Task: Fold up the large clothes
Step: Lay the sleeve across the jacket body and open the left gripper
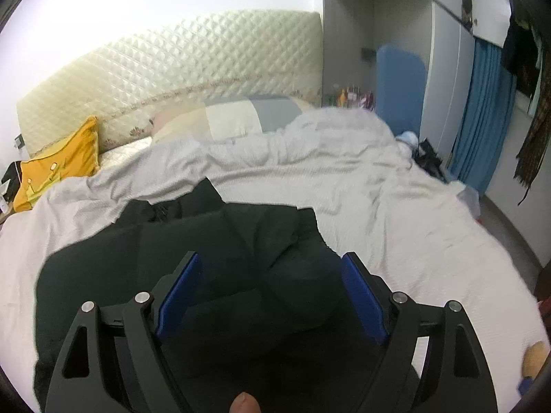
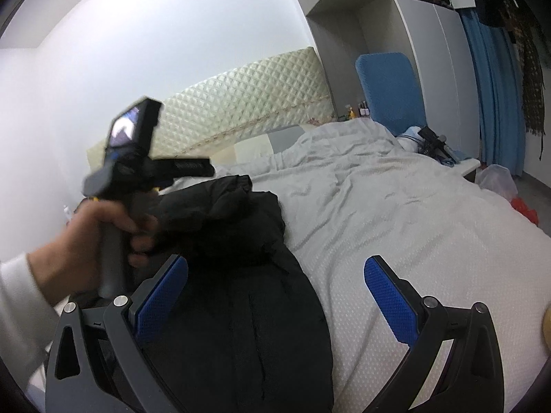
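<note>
Slipping is the main risk on the left: the left tool (image 1: 270,272) hangs over the black garment (image 1: 193,241) with its blue pads spread apart and nothing between them, so a shallow bite into the bunched, puffy top layers could catch only one layer and drag the whole pile across the grey bedcover (image 1: 361,186) instead of turning a clean fold. The garment lies on the near left part of the bed, already heaped on itself, with loose flaps at its far end. In my judgement its long axis runs from the near edge of the bed away toward the quilted headboard (image 1: 193,69), the rumpled end pointing that way. Further right, the right tool (image 2: 275,275) is also spread wide, straddling the garment's right edge and bare bedcover; closing there could pinch the bedcover along with the cloth.
</note>
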Available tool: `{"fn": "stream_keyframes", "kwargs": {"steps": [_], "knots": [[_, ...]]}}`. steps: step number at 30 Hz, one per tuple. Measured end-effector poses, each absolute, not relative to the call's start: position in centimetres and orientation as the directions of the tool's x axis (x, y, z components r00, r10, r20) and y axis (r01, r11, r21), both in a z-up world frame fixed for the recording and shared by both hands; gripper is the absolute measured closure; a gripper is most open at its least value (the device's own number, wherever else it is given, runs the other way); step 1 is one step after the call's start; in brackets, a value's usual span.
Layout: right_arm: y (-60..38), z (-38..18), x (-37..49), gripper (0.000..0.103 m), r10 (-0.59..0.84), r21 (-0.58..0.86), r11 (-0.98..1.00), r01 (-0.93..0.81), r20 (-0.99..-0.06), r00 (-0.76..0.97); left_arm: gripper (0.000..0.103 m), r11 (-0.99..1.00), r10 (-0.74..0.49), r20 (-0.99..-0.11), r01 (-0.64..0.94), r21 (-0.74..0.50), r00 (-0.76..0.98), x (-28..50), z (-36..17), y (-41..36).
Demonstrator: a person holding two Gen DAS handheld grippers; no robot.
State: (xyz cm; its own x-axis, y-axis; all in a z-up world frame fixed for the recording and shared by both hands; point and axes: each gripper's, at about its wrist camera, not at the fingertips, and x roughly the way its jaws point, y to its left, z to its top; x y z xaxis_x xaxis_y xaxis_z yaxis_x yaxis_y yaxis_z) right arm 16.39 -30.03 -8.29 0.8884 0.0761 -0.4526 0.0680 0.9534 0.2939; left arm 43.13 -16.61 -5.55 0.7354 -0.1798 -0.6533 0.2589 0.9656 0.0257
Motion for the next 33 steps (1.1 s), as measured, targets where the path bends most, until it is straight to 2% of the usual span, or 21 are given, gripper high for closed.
{"fn": "stream_keyframes", "kwargs": {"steps": [11,19,28,33], "knots": [[-29.0,-7.0,15.9,0.0,0.096,0.256,0.967,0.009,-0.397,0.913,0.02,0.975,-0.187,-0.56,0.224,-0.003,0.807,35.2,6.0,-10.6],[-27.7,-4.9,14.0,0.0,0.111,0.229,0.973,-0.028,-0.358,0.927,0.02,0.98,-0.183,-0.477,0.196,-0.024,0.859,26.0,13.3,-4.9],[-26.2,-2.9,11.4,0.0,0.145,0.235,0.969,-0.071,-0.317,0.937,0.02,0.992,-0.118,-0.437,0.123,-0.018,0.891,16.6,13.6,1.0],[-25.0,-2.5,10.6,0.0,0.166,0.217,0.971,-0.095,-0.332,0.929,0.02,0.995,-0.098,-0.476,0.103,-0.017,0.874,13.4,10.5,3.8]]}}
